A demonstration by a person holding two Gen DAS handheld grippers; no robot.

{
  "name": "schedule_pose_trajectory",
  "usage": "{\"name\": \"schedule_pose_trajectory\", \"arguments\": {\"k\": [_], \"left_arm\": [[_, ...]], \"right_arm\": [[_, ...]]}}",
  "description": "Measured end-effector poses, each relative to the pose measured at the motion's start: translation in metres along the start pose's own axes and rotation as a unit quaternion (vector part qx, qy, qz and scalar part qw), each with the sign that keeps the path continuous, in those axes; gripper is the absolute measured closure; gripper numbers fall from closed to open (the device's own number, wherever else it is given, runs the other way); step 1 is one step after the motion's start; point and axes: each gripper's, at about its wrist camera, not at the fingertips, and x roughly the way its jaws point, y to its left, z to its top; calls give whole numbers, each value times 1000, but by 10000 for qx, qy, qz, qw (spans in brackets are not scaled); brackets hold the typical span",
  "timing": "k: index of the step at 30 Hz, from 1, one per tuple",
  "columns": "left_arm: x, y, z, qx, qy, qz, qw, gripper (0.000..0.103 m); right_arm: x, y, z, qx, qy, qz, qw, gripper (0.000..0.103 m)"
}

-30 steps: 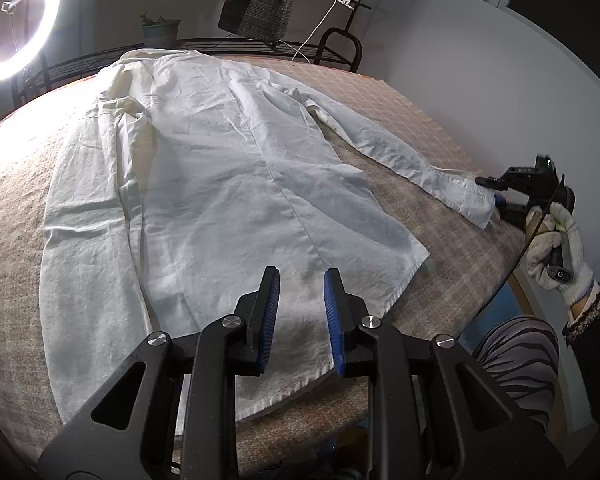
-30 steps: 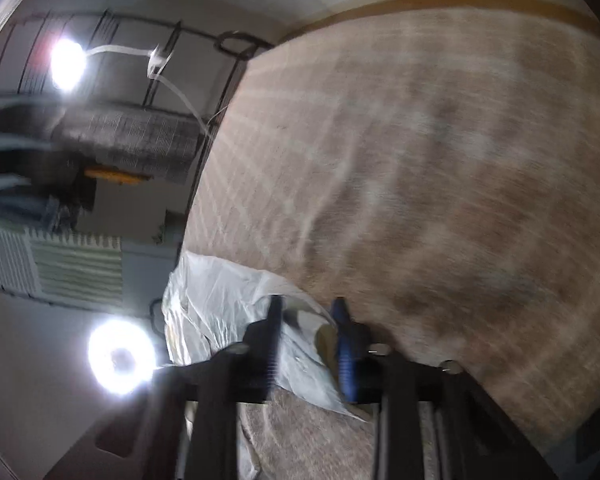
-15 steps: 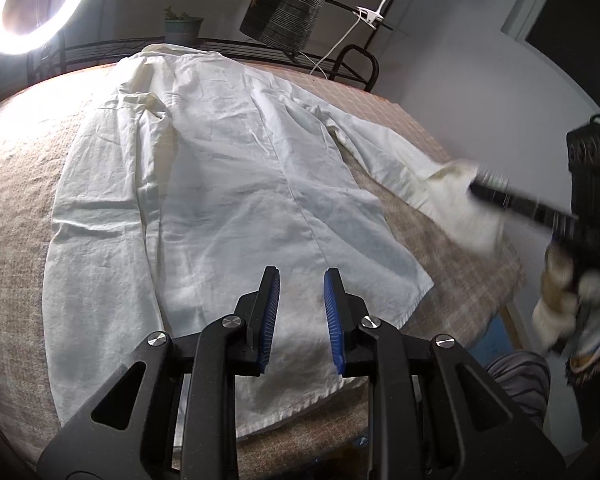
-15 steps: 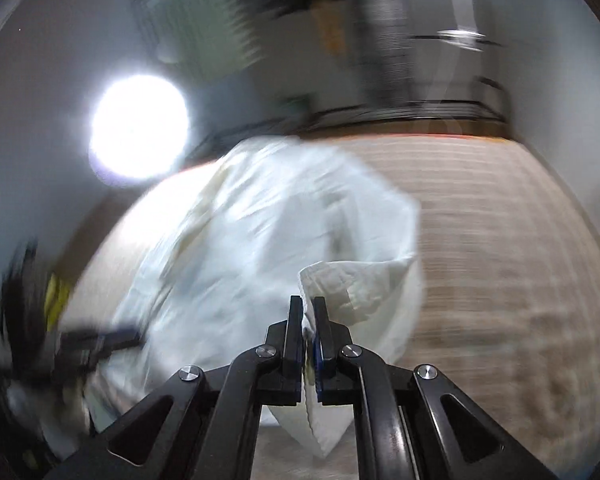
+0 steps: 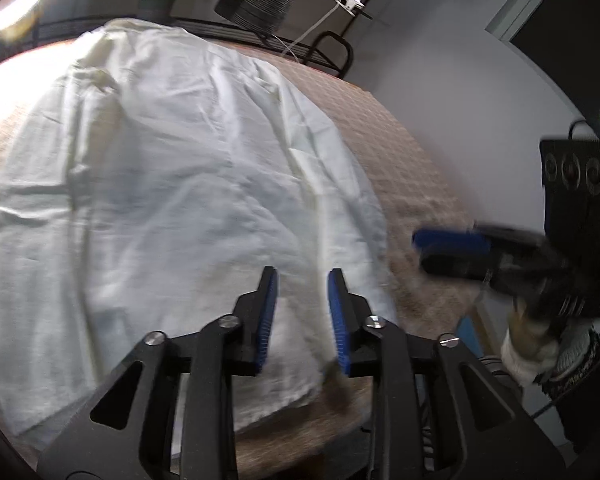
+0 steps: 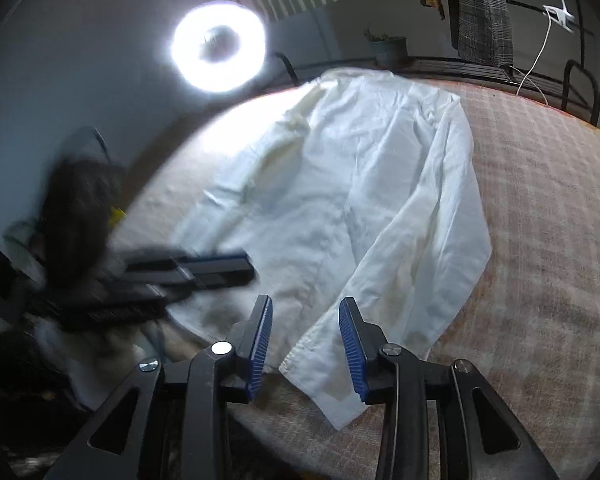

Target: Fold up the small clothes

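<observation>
A white long-sleeved shirt (image 5: 148,184) lies flat on the checked table cover (image 5: 412,168), collar far, hem near. Its right sleeve (image 6: 432,240) is folded in along the body, with the cuff (image 6: 324,372) lying just below my right gripper. My left gripper (image 5: 302,304) is open and empty above the hem's right part. My right gripper (image 6: 305,332) is open and empty over the cuff. In the left wrist view the right gripper (image 5: 452,240) appears blurred at the table's right side. In the right wrist view the left gripper (image 6: 204,264) appears blurred at the left.
A bright ring light (image 6: 218,46) stands at the far left. A black metal rack (image 5: 328,40) with hanging dark clothes (image 6: 480,4) and a small potted plant (image 6: 386,46) runs behind the table. The table's near edge (image 5: 300,440) is close below my left gripper.
My right gripper carried the sleeve inward over the shirt body, then opened and let the cuff go. The sleeve now lies folded along the body. My left gripper moved slightly forward, still open.
</observation>
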Motion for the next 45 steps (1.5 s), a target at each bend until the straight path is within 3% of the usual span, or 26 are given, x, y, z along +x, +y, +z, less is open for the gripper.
{"name": "schedule_pose_trajectory", "arguments": {"k": [3,6,7,11,14,16,17,20,22,23,24,26,31,36,41,42,44,45], "left_arm": [[13,-10,-4,-7,116,-170,9998,63],[30,-24,-5,191,303,-151,9992,63],[35,-27,-6,233,355,-145,9990,63],[49,-33,-6,382,459,-8,9982,63],[56,-31,-5,423,497,82,9978,63],[60,-28,-4,439,538,111,9975,73],[63,-27,-4,449,578,85,9973,82],[67,-26,-4,531,600,63,9968,92],[69,-24,-3,503,620,2,9968,95],[68,-23,-3,476,613,-31,9970,96],[68,-22,-2,451,600,-65,9972,98],[62,-19,-1,301,544,-184,9979,98],[45,-14,3,-49,300,-532,9981,99],[40,3,6,-371,138,-556,9977,99],[54,23,3,-656,384,-210,9969,97],[56,25,1,-676,425,-147,9967,94],[53,27,-3,-675,453,-108,9966,89],[51,26,-4,-641,446,-82,9969,84]], "right_arm": [[-9,-14,17,104,-114,-225,9996,63],[-4,-39,53,270,-196,-443,9985,62],[8,-57,80,356,-133,-625,9973,62],[41,-89,130,496,66,-887,9948,59],[58,-104,153,578,168,-1061,9925,59],[92,-127,187,643,429,-1406,9870,59],[100,-133,194,668,529,-1495,9851,59],[122,-146,209,730,731,-1675,9804,59],[151,-158,220,698,1000,-1888,9744,69],[160,-161,222,656,1113,-1974,9718,88],[160,-161,222,656,1113,-1974,9718,103],[168,-163,223,581,1206,-2126,9679,103],[137,-135,245,85,910,-2306,9688,103],[135,-113,269,-225,764,-2197,9723,103],[208,-89,272,-749,1082,-2190,9668,103],[220,-87,270,-805,1146,-2221,9649,102],[228,-88,266,-731,1197,-2155,9664,84],[228,-88,266,-731,1197,-2155,9664,83]]}}
